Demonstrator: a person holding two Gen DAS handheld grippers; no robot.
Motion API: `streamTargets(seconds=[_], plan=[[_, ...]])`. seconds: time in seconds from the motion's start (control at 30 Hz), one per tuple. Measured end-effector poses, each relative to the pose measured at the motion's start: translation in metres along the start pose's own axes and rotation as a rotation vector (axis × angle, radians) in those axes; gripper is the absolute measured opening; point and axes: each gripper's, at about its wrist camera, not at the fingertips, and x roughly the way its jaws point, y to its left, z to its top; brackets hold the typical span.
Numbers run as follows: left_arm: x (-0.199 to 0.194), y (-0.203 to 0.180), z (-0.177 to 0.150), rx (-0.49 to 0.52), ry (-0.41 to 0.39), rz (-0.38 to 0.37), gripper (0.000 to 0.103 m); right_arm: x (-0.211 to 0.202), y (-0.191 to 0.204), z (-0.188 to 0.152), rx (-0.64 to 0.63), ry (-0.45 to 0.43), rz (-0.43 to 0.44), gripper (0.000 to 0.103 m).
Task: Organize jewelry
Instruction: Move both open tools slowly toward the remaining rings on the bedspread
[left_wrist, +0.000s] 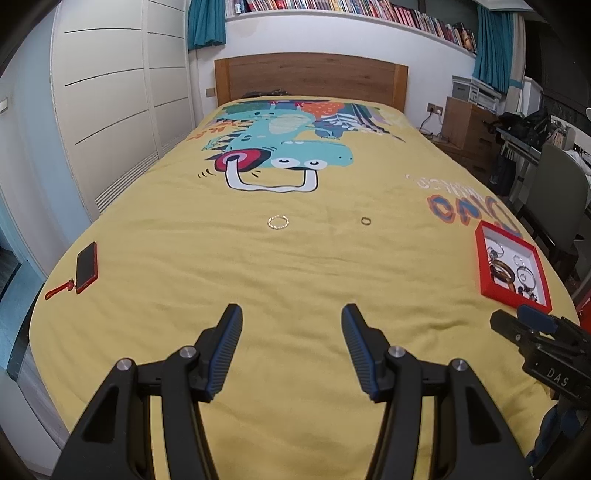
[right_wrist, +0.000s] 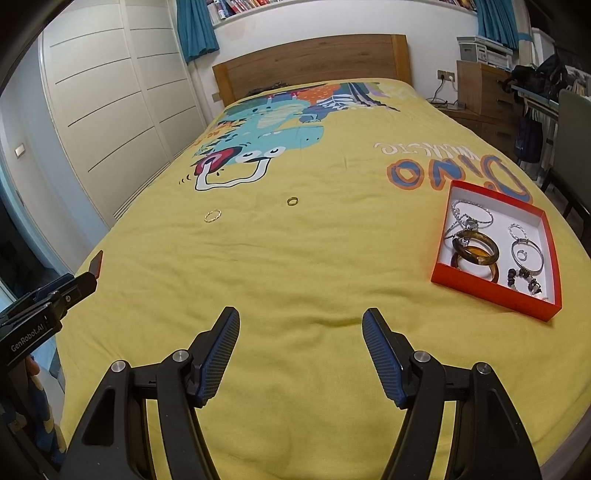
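Note:
A thin gold bracelet (left_wrist: 278, 222) lies on the yellow bedspread (left_wrist: 258, 280) mid-bed; it also shows in the right wrist view (right_wrist: 212, 216). A small gold ring (left_wrist: 365, 220) lies to its right, also in the right wrist view (right_wrist: 292, 201). A red tray (right_wrist: 550, 254) at the right holds amber bangles (right_wrist: 475, 251), silver bracelets and a bead bracelet; it also shows in the left wrist view (left_wrist: 484, 254). My left gripper (left_wrist: 291, 317) is open and empty above the bed's near end. My right gripper (right_wrist: 301, 321) is open and empty, left of the tray.
A phone in a red case (left_wrist: 87, 266) with a red strap lies near the bed's left edge. White wardrobe doors (left_wrist: 110, 110) stand at the left. A wooden headboard (left_wrist: 310, 75) is at the far end. A chair (left_wrist: 557, 199) and cluttered furniture are at the right.

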Motion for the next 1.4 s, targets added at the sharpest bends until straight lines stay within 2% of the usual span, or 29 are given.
streamTargets(seconds=[1.4], plan=[[0.030,0.000,-0.005,-0.002,0.063,0.000,0.054,0.026,-0.001,-0.002,0.000,0.035,0.000,0.068]])
